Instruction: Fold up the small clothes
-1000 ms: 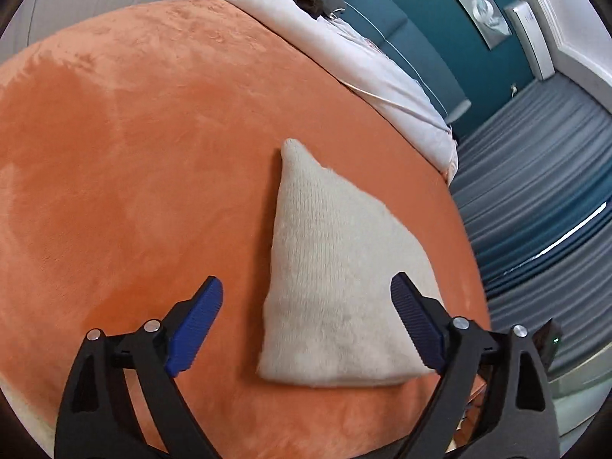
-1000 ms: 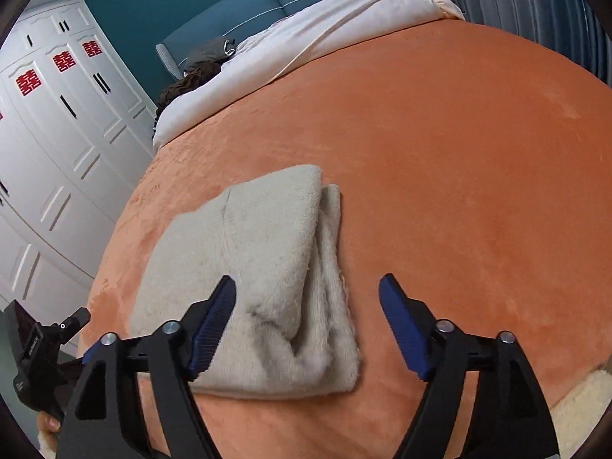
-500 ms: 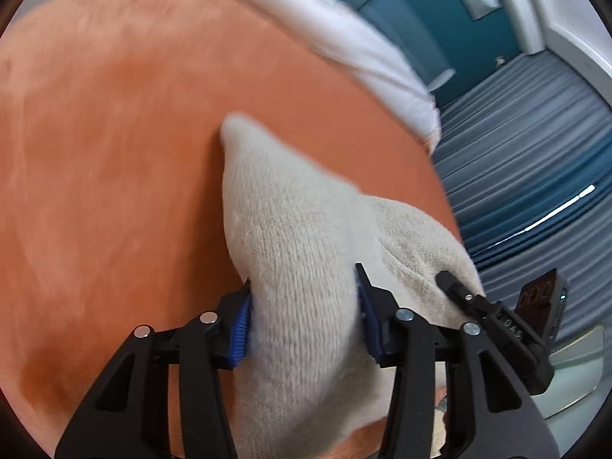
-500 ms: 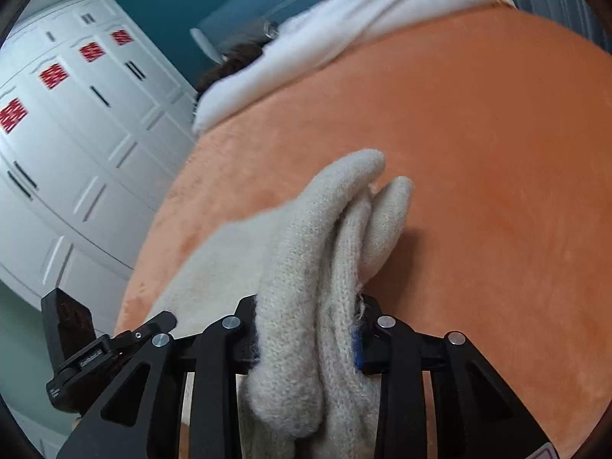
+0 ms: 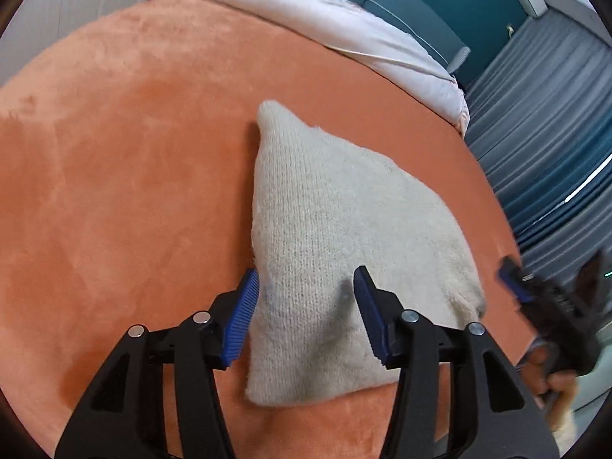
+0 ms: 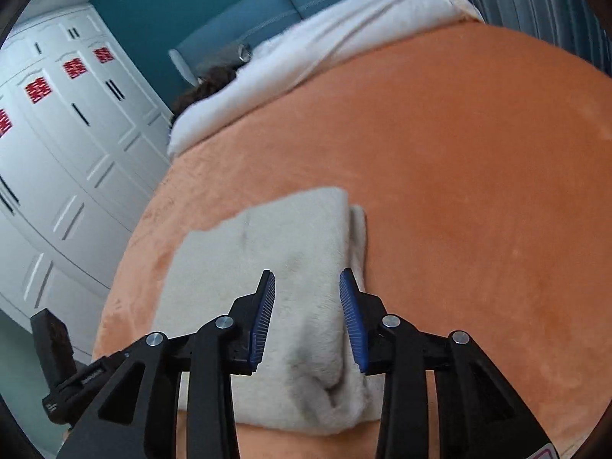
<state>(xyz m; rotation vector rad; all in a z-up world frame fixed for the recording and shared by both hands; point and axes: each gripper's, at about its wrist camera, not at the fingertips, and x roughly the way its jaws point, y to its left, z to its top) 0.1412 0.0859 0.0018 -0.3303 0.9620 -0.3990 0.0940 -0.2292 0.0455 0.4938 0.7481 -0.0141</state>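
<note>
Since a second ago we have narrowed both tools, left tool (image 5: 306,290) and right tool (image 6: 308,294) now reopening, each straddling the folded cream sweater (image 5: 344,229) unclamped.

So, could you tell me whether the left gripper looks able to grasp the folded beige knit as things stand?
Probably yes: the left gripper sits over the beige knit's near edge, jaws opening astride it, nothing in between.

A bed (image 5: 134,153) covered by an orange plush blanket (image 6: 478,191). A folded cream knit garment (image 5: 336,237) lies on it, directly under the left gripper (image 5: 306,287). White bedding (image 6: 325,49) lies far beyond.
</note>
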